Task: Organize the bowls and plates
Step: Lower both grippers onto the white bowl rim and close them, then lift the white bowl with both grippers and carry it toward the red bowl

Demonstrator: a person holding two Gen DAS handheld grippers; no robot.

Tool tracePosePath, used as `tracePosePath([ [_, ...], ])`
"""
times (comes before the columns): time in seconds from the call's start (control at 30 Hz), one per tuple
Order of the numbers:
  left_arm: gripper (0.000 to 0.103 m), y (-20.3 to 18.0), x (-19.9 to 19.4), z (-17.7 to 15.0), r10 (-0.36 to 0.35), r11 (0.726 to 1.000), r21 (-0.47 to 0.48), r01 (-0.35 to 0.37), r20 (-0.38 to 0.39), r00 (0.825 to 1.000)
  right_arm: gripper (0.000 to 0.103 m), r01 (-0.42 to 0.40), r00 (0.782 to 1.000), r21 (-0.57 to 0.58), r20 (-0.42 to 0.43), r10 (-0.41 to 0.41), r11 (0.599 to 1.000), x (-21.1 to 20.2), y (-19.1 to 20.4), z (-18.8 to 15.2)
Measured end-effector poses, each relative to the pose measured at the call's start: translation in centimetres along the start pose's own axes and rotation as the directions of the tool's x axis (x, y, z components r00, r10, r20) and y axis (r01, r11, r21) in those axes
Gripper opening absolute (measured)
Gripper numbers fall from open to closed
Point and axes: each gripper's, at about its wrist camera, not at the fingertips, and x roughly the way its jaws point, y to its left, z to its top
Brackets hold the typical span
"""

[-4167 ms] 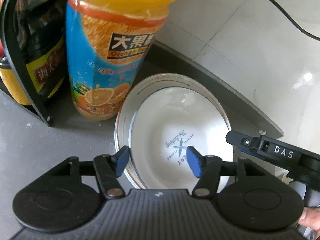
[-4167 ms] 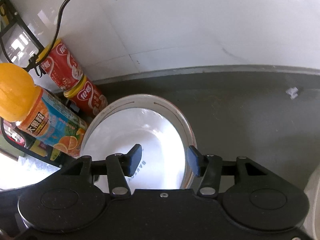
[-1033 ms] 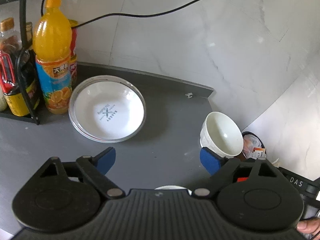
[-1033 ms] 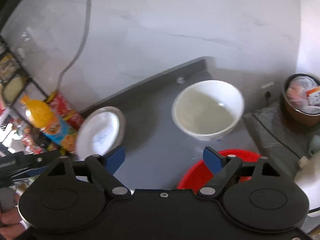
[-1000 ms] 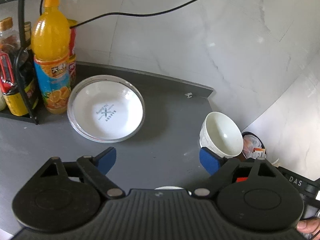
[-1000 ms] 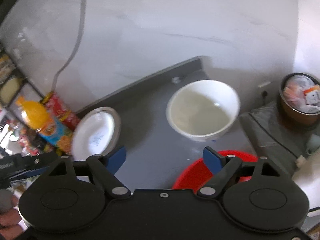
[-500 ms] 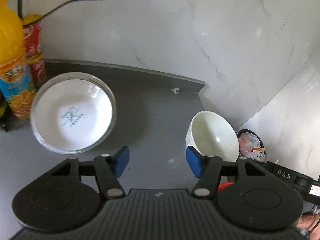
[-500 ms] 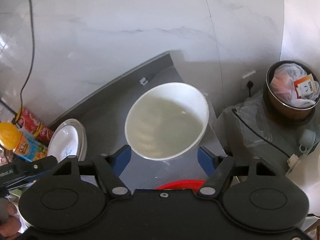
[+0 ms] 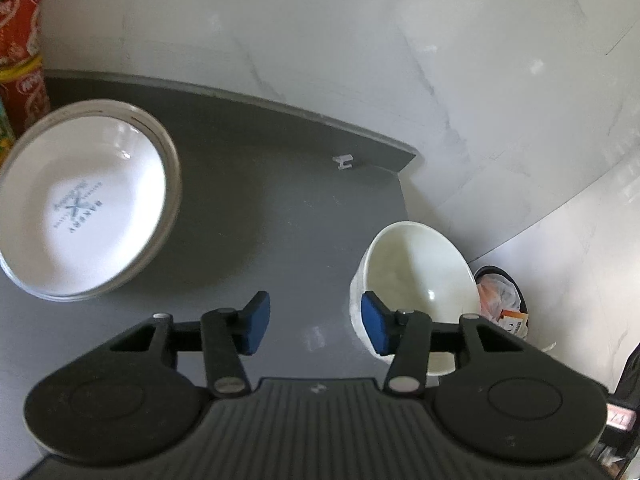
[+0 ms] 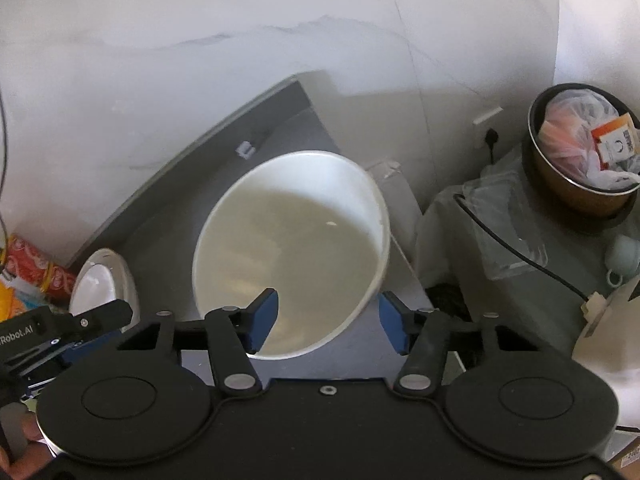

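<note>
The right gripper is being held with jaws half-open and closing, astride the white bowl's near rim, pads not yet pressing. The left gripper, likewise narrowing, is being kept empty beside it. Farther left, stacked plates printed "BAKERY" are lying near red cans; open counter is showing between.

The bowl stands right of the plate on the counter.
</note>
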Motion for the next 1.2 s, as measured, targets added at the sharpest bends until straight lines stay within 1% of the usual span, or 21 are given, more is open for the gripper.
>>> tracePosePath([
  [0.17,0.047,-0.8,1.9,0.1,-0.018,1.0,-0.018,0.017,-0.024,1.0,0.036,0.029,0.999,0.026,-0.039,-0.028,0.999,1.9,-0.8,0.5],
  [0.2,0.046,-0.9,2.2,0.2,-0.015,1.0,-0.017,0.015,-0.028,0.999,0.035,0.029,0.998,0.026,-0.051,-0.027,0.999,2.4,-0.9,0.6],
  [0.3,0.046,-1.6,3.4,0.1,0.001,1.0,-0.003,-0.001,-0.053,0.999,0.024,0.061,0.993,0.009,-0.1,-0.06,0.998,3.8,-0.8,0.7],
  [0.37,0.046,-1.8,4.1,-0.1,-0.006,1.0,0.001,0.007,-0.067,0.998,0.022,0.076,0.992,0.016,-0.1,-0.074,0.997,4.0,-0.7,0.6],
  [0.47,0.046,-2.1,5.1,-0.3,0.011,1.0,0.018,-0.01,-0.087,0.996,0.02,0.098,0.99,-0.009,-0.099,-0.099,0.995,3.9,-0.1,0.4],
  [0.5,0.046,-2.1,5.3,-0.4,0.02,1.0,0.017,-0.018,-0.091,0.996,0.019,0.096,0.99,-0.016,-0.104,-0.097,0.995,3.9,0.1,0.3],
  [0.7,0.046,-1.1,4.9,-0.7,0.012,1.0,0.007,-0.011,-0.079,0.997,0.012,0.058,0.992,-0.049,-0.112,-0.063,0.997,3.9,1.2,-0.2],
  [0.8,0.046,-0.5,5.0,-0.8,0.036,0.999,0.006,-0.036,-0.085,0.996,0.011,0.03,0.992,-0.051,-0.124,-0.037,0.998,3.8,2.1,-0.2],
  [0.87,0.043,0.1,4.7,-0.8,0.058,0.998,-0.002,-0.058,-0.085,0.995,0.01,0.022,0.992,-0.081,-0.123,-0.032,0.996,3.7,2.9,-0.4],
  [0.97,0.034,1.1,4.7,-1.1,0.081,0.997,-0.004,-0.082,-0.106,0.991,0.009,0.029,0.991,-0.094,-0.125,-0.04,0.995,3.8,3.6,-0.5],
  [1.03,0.022,2.0,5.1,-1.3,0.102,0.994,-0.017,-0.105,-0.132,0.986,0.009,0.029,0.991,-0.096,-0.13,-0.041,0.995,3.9,3.9,-0.6],
  [1.07,0.021,2.4,5.3,-1.3,0.107,0.993,-0.03,-0.112,-0.141,0.984,0.009,0.03,0.991,-0.103,-0.128,-0.044,0.994,3.7,4.2,-0.6],
  [1.13,0.013,3.3,5.3,-1.4,0.096,0.993,-0.054,-0.104,-0.147,0.985,0.009,0.029,0.991,-0.122,-0.126,-0.044,0.992,3.4,4.7,-0.8],
  [1.2,0.009,3.9,5.1,-1.5,0.103,0.992,-0.061,-0.113,-0.143,0.984,0.009,0.027,0.992,-0.137,-0.117,-0.043,0.99,3.1,5.3,-0.9],
])
